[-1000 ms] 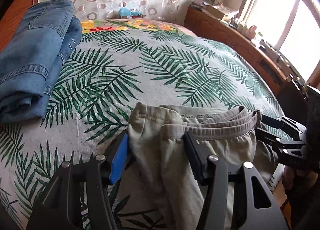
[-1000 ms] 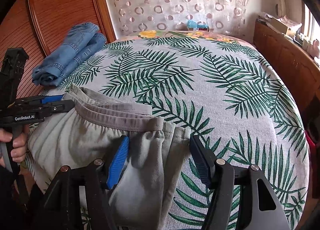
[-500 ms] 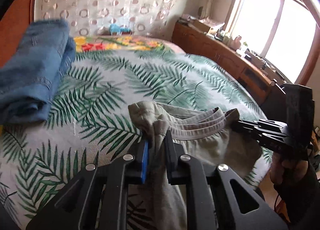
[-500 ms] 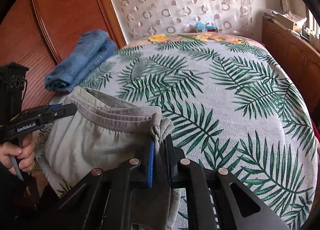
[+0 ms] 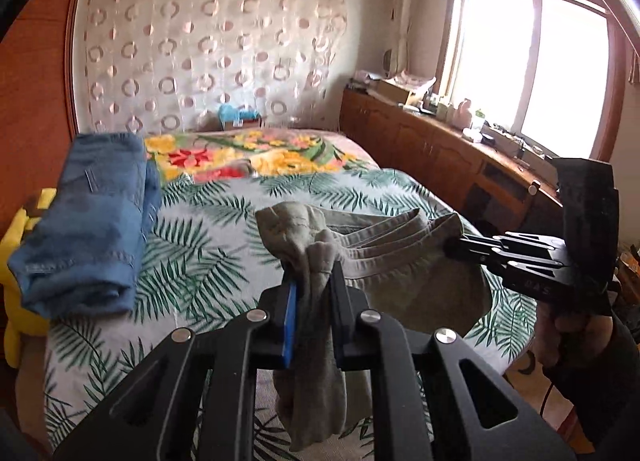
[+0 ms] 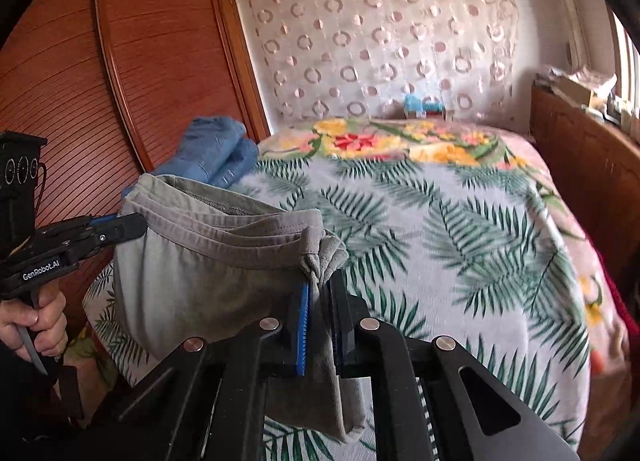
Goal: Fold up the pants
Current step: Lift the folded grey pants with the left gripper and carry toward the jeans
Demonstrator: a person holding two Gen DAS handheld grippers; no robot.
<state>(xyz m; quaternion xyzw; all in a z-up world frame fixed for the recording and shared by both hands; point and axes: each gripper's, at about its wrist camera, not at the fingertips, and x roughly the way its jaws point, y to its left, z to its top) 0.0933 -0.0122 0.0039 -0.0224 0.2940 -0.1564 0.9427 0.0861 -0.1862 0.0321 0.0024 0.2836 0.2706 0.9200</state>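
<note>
A: Was anything on the bed [image 6: 460,229] a container with things in it?

B: None showed. The folded jeans [image 5: 92,221] lay along the bed's left edge, near the wooden wardrobe [image 6: 100,73], and a small blue thing by the far wall was too blurred to name.

A: Where were the grey pants [image 5: 400,257]?

B: They hung over the near edge of the bed, stretched by the waistband between the two tools, with the rest drooping below.

A: And the left gripper [image 5: 314,285]?

B: Its jaws were clamped on one bunched end of the waistband. A wad of cloth stood up above the fingertips, and a strip of fabric trailed down between the fingers [image 5: 290,317].

A: The right gripper [image 6: 320,293]?

B: Pinched tight on the other end of the waistband. A small knot of cloth poked above the tips, and the rest fell away beneath. In that view a hand [image 6: 32,321] gripped the left tool's handle beside the near left corner of the bed.
</note>
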